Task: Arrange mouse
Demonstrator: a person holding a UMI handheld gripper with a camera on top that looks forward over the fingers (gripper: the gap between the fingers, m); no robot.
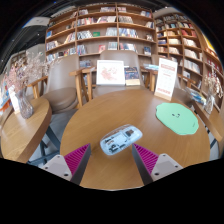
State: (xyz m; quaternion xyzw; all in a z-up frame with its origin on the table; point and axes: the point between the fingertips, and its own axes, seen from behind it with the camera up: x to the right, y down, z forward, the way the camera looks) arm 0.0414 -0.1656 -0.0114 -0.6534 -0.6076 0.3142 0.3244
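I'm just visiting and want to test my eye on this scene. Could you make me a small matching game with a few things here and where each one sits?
Things:
1. mouse
2. green mat
3. bookshelves
4. gripper

Places or states:
A. along the far wall, behind the table
B. on the round wooden table, just ahead of the fingers
C. open, with nothing held between its pink pads
D. on the table beyond the mouse, off to the right side

Pairs: 1-B, 2-D, 3-A, 4-C
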